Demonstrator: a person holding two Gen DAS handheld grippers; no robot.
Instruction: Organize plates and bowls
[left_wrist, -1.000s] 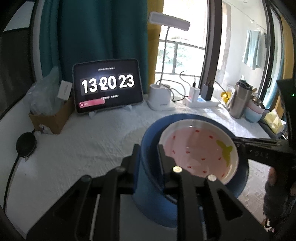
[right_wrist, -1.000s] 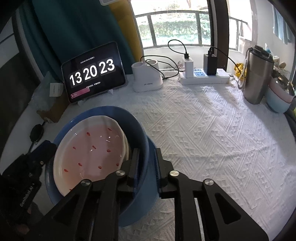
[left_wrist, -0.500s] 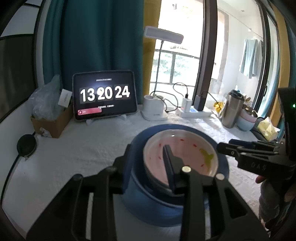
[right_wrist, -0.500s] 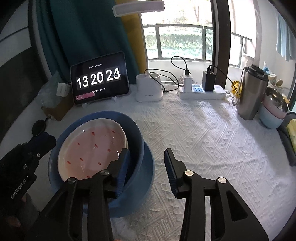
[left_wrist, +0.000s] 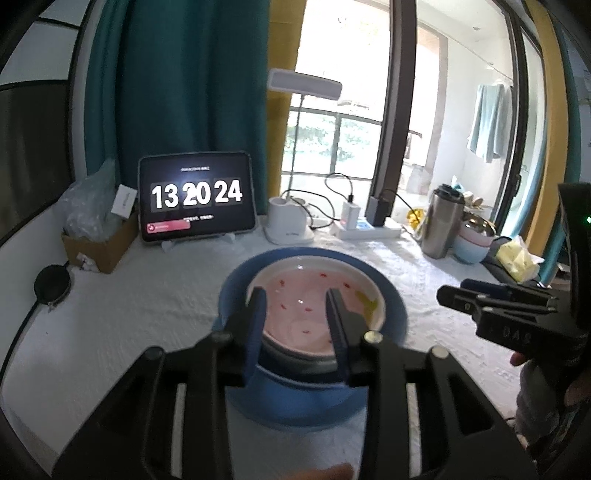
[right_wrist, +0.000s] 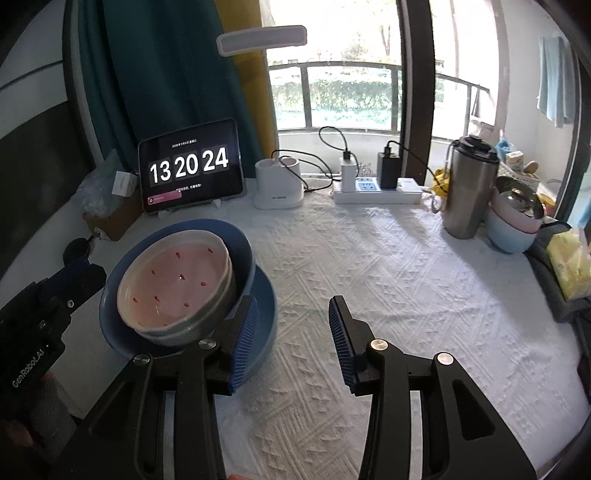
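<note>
The pink bowl (right_wrist: 177, 284) sat nested in a blue bowl (right_wrist: 242, 251) on a blue plate (right_wrist: 266, 314), near the left of the table (right_wrist: 406, 277). Both the left gripper (left_wrist: 295, 321) and right gripper (right_wrist: 293, 332) stood apart, clamping nothing, so this stack looked finished. Two more bowls (right_wrist: 511, 225), seemingly already stacked, stood far right.

Left tongs (left_wrist: 295, 325) apart above pink bowl (left_wrist: 317, 310) nested in blue bowl (left_wrist: 236, 295)

A tablet (right_wrist: 190, 168) showing a clock stands at the rear left of the white textured tablecloth (right_wrist: 388, 277). Beside it: a white desk lamp (right_wrist: 279, 182), then a power strip (right_wrist: 376, 192) with plugged chargers. A steel tumbler (right_wrist: 469, 188) stands right. A cardboard box (left_wrist: 98, 243) sits far left.
</note>
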